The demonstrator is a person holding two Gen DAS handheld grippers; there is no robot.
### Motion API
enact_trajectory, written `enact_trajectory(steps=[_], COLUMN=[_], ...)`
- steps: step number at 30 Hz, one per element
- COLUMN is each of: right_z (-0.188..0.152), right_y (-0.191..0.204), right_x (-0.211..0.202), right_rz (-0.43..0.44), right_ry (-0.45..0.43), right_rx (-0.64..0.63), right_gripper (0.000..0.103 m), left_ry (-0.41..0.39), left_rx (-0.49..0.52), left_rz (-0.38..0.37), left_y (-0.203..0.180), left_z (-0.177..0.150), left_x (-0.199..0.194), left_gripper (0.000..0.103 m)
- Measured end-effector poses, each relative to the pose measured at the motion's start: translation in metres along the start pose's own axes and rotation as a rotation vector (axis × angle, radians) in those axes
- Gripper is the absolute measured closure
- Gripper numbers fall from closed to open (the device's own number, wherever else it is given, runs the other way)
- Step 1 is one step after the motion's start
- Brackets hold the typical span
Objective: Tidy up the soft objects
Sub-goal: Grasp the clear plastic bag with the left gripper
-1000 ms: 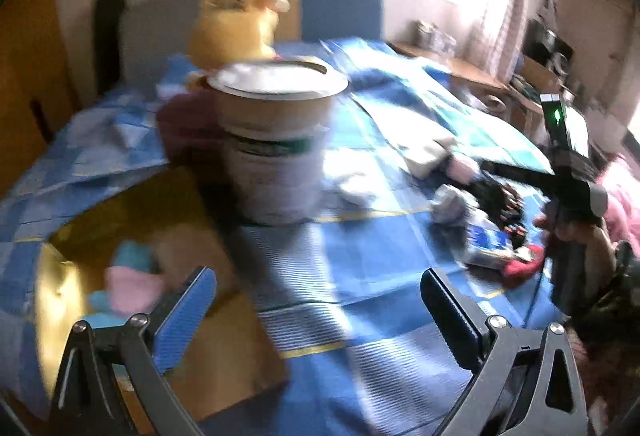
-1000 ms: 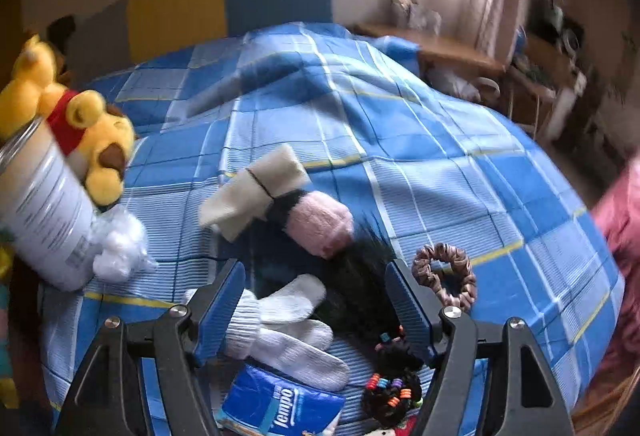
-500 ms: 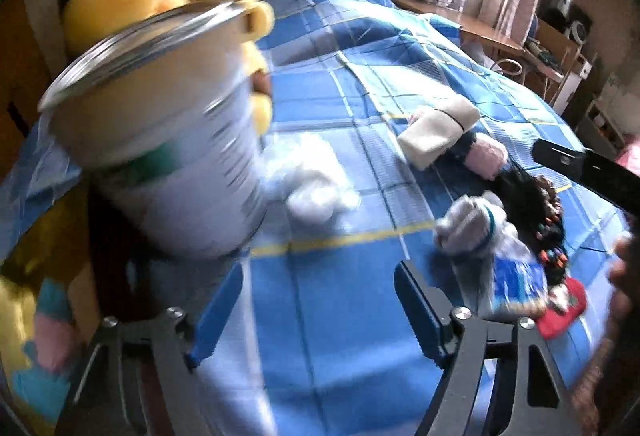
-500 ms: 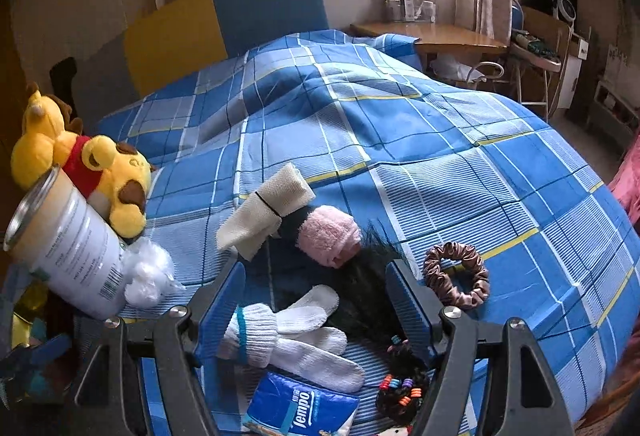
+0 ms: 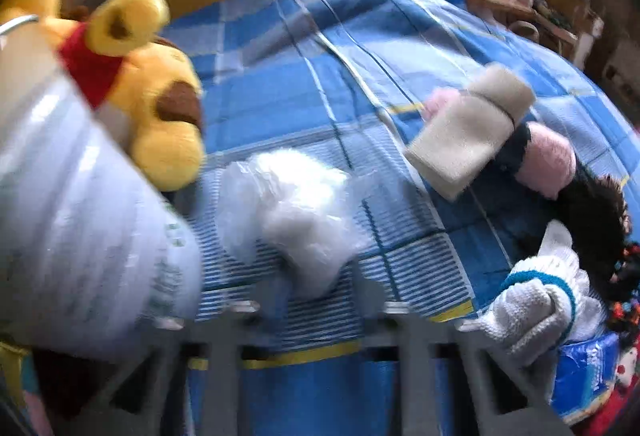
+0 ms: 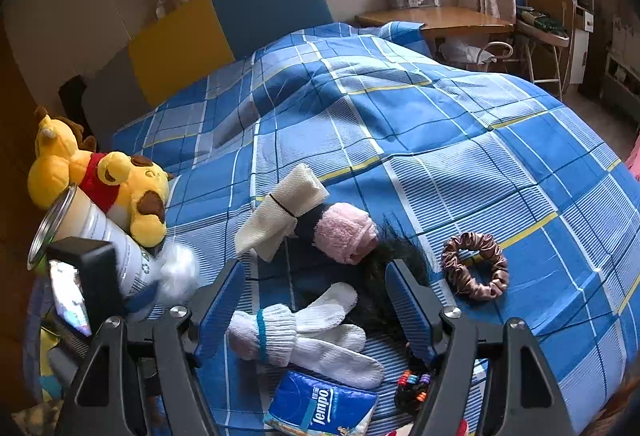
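Closing around the fluffy white cotton wad [image 5: 288, 204], the left claw [image 5: 316, 300] has blurred jaws and I cannot tell if the pads bite yet; the wad lies on the blue checked bedspread [image 6: 460, 140] against the tilted metal tin [image 6: 100, 236]. A thin pinch could shed tufts or nudge that tin; the right claw [image 6: 316, 312] hangs spread, empty, over the white knitted socks [image 6: 312, 336]
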State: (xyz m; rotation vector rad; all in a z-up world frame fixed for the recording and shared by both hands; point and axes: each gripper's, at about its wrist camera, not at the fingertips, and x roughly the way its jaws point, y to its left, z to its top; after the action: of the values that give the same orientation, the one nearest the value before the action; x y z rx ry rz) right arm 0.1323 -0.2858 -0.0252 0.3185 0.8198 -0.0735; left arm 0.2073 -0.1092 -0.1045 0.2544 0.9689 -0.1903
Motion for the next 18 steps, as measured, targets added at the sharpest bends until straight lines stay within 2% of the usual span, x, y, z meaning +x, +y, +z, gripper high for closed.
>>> enact_trajectory(steps=[2,5,9,16,18], right_z=[0.000,0.000,0.000,0.000,0.000], right_y=[-0.001,-0.004,-0.007,-0.010,-0.015], right_x=[0.000,0.001,0.002,0.003,0.004], right_rz=[-0.004,-0.015,-0.021,-0.019,-0.007], right_ry=[0.000,-0.001,0.005,0.014,0.019], right_rx=[0.002,0.011,0.018,0.034,0.057], right_gripper=[0.029,0.029,0.029,0.029,0.029], left_ry=[-0.021,-0.070,-0.079,-0.004,0.008], left_rx=[-0.014,-0.021,-0.039,-0.072,-0.089], left_rz=[-0.077,-0.240,-0.352,-0.335,-0.318], left_y=[-0.001,-0.002,0.002,0.016,0.020], left_z=[-0.002,-0.012,-0.029,-0.064,-0.072], left_x=[-0.007,-0.033,-0.058,-0.066,-0.067], left_gripper=[0.082,0.082,0.082,0.080,0.067])
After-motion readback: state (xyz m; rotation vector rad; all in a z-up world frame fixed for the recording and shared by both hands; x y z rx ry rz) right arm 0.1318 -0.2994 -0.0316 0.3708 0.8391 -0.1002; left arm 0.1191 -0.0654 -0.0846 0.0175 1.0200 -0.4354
